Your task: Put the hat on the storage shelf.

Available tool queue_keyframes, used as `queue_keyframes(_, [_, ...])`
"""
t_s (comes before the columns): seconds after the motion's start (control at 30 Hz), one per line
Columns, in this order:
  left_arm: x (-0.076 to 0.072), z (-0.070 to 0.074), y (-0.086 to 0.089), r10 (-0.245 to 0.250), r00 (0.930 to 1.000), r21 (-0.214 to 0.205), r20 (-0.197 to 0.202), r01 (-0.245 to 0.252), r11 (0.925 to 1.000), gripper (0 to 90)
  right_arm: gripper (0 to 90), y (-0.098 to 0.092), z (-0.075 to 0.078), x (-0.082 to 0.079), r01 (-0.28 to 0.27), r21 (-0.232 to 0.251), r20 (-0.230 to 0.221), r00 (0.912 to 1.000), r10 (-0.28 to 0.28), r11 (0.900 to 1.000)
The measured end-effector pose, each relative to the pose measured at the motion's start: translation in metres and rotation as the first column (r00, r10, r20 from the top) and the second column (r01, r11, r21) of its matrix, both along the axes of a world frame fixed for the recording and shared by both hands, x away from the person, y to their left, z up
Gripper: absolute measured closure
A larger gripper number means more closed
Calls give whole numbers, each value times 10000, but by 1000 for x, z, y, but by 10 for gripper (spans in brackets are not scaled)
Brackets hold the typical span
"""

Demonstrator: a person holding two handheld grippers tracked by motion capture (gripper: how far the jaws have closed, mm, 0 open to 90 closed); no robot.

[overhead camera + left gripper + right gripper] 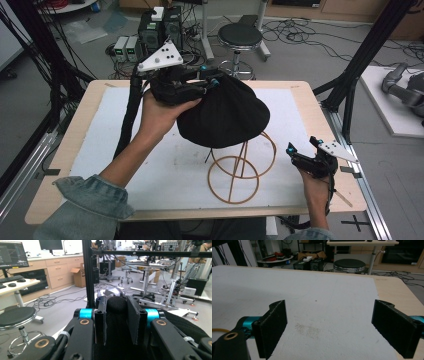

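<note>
Black fabric hat [225, 112], soft and dome-shaped, sitting atop a thin wire stand of looped wooden-coloured rings [240, 170] at the middle of the table, seen whole from the high view. Pinched at its upper left edge by the left gripper [212, 80], jaws closed tight on a fold of the cloth. Same fold seen close up in the left gripper view as a rounded, fuzzy black hump [116, 306] squeezed between the two flat black pads [132, 317], with teal collars either side and a round black stool [16, 315] on the grey floor beyond. Right gripper [305, 147] held low near the right edge of the table, well apart from the hat, jaws spread wide and holding nothing. Confirmed in the right gripper view: two matte, rough-faced black pads [273, 327] standing far apart over a white, grainy foam mat [317, 305], faintly smudged, with a pale wooden table rim [397, 292] past it.
</note>
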State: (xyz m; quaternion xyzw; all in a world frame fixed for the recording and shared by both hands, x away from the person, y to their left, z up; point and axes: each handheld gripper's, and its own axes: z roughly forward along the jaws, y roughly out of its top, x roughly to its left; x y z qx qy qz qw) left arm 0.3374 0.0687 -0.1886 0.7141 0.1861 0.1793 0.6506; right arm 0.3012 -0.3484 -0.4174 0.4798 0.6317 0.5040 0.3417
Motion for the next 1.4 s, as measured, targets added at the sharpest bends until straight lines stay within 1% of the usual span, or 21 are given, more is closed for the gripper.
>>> queue_keyframes(0.17, [-2, -6, -5, -227, 9997, 195, -100, 229, 9995, 704, 127, 0, 0, 0, -8, -19, 11, 10000, 8, 10000])
queue_keyframes(0.27, [-3, -8, -8, -368, 9992, 203, -148, 371, 9991, 704, 128, 0, 0, 0, -13, -29, -2, 10000, 13, 10000])
queue_keyframes(0.47, [-6, -14, -14, -619, 9978, 402, -221, 628, 9972, 705, 128, 0, 0, 1, -2, -29, -13, 10000, 2, 10000])
queue_keyframes(0.5, [-6, -15, -16, -705, 9973, 504, -227, 716, 9962, 705, 128, 0, 0, 1, -1, -30, -11, 10000, 1, 10000])
queue_keyframes(0.57, [-7, -18, -20, -770, 9968, 581, -230, 782, 9952, 705, 128, -1, 0, 0, 0, -40, -31, 10000, 0, 10000])
queue_keyframes(0.6, [-8, -19, -21, -853, 9961, 725, -241, 868, 9936, 705, 127, -1, -1, 0, 5, -33, -25, 10000, -5, 10000])
queue_keyframes(0.7, [-10, -22, -26, -992, 9947, 810, -266, 1011, 9916, 707, 128, -1, -1, 0, 7, -52, -21, 10000, -8, 10000])
queue_keyframes(0.73, [-11, -23, -27, -1035, 9944, 972, -225, 1052, 9897, 707, 128, -1, -1, 0, 20, -45, -31, 10000, -20, 10000])
queue_keyframes(0.77, [-11, -24, -29, -1068, 9940, 1044, -235, 1086, 9886, 707, 128, -2, -1, 0, 33, -45, -50, 10000, -34, 10000])
queue_keyframes(0.9, [-14, -27, -34, -1182, 9927, 1111, -256, 1203, 9865, 708, 128, -2, -1, 0, 36, -59, -48, 10000, -36, 10000])
queue_keyframes(0.93, [-14, -28, -34, -1202, 9925, 1226, -238, 1222, 9849, 708, 128, -2, -1, 0, 36, -65, -45, 10000, -36, 10000])
queue_keyframes(0.97, [-15, -29, -35, -1223, 9922, 1184, -258, 1245, 9851, 708, 128, -2, -1, 0, 38, -44, -64, 10000, -38, 10000])
queue_keyframes(1.13, [-18, -31, -37, -1327, 9908, 1292, -249, 1348, 9824, 708, 128, -2, -1, 0, 23, -52, -75, 10000, -23, 10000])
queue_keyframes(1.2, [-19, -33, -38, -1319, 9909, 1267, -272, 1343, 9828, 708, 128, -1, -1, 1, 27, -34, -59, 10000, -27, 10000])
queue_keyframes(1.23, [-20, -34, -38, -1366, 9902, 1294, -277, 1390, 9818, 707, 128, -1, -1, 1, 15, -40, -51, 10000, -15, 10000])
queue_keyframes(1.33, [-21, -36, -38, -1313, 9912, 1433, -186, 1326, 9808, 706, 128, -1, -1, 0, 22, -33, -67, 10000, -22, 10000])
queue_keyframes(1.4, [-21, -37, -38, -1334, 9907, 1377, -248, 1356, 9812, 704, 128, -1, -1, 0, 28, -50, -66, 10000, -29, 10000])
